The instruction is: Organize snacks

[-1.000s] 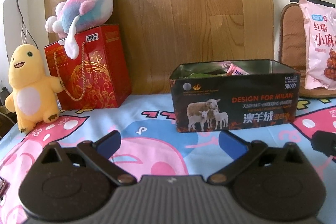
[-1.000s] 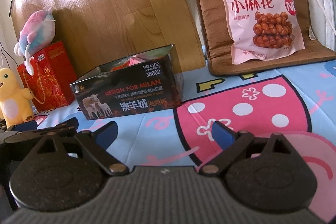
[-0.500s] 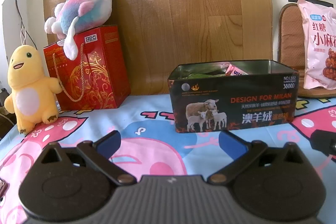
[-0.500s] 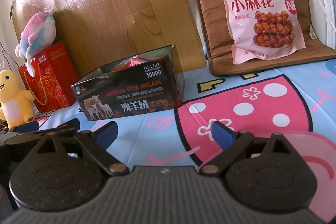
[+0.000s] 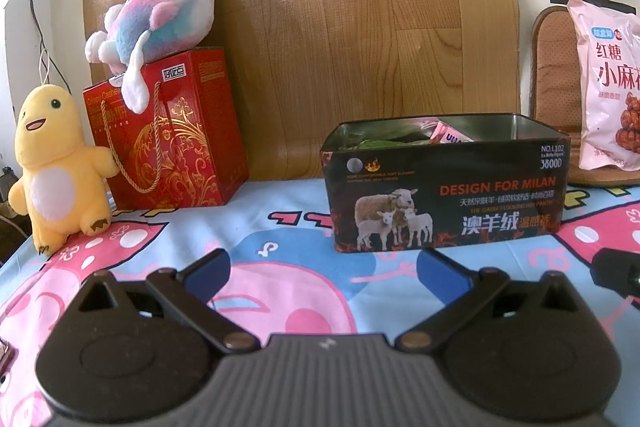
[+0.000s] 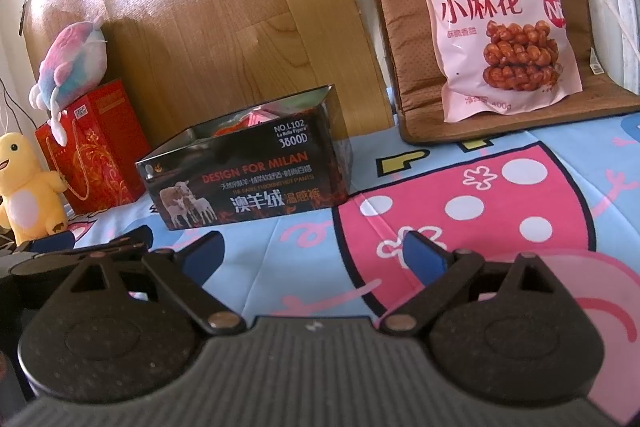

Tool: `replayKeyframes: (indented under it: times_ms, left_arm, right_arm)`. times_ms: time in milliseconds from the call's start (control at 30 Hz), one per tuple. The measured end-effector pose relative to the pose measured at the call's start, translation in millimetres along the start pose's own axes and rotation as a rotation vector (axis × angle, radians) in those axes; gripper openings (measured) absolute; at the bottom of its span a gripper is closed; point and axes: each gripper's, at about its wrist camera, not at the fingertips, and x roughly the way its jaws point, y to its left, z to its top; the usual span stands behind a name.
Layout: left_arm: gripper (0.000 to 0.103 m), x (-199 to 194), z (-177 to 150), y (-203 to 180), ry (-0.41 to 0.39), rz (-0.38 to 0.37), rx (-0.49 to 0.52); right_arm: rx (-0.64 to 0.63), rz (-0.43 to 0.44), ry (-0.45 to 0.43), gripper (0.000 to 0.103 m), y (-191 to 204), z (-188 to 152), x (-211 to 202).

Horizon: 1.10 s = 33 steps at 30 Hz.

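A black open tin printed with sheep stands on the cartoon cloth; green and pink snack packets lie inside it. It also shows in the right wrist view. A large pink snack bag leans upright on a brown cushion at the back right; its edge shows in the left wrist view. My left gripper is open and empty, low over the cloth in front of the tin. My right gripper is open and empty, to the right of the tin.
A red gift bag with a pink-blue plush on top stands at the back left. A yellow plush stands beside it. A wooden board leans against the wall behind.
Both grippers have drifted slightly; the views shifted a little. Both stay open and empty.
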Motion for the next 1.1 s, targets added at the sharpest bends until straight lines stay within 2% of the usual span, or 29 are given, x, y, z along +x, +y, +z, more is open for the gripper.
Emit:
replayKeyframes:
  times_ms: [1100]
  left_arm:
    - [0.103,1.0,-1.4,-0.3,0.022,-0.009,0.003]
  right_arm:
    - [-0.018,0.004,0.003,0.098,2.5,1.5,3.7]
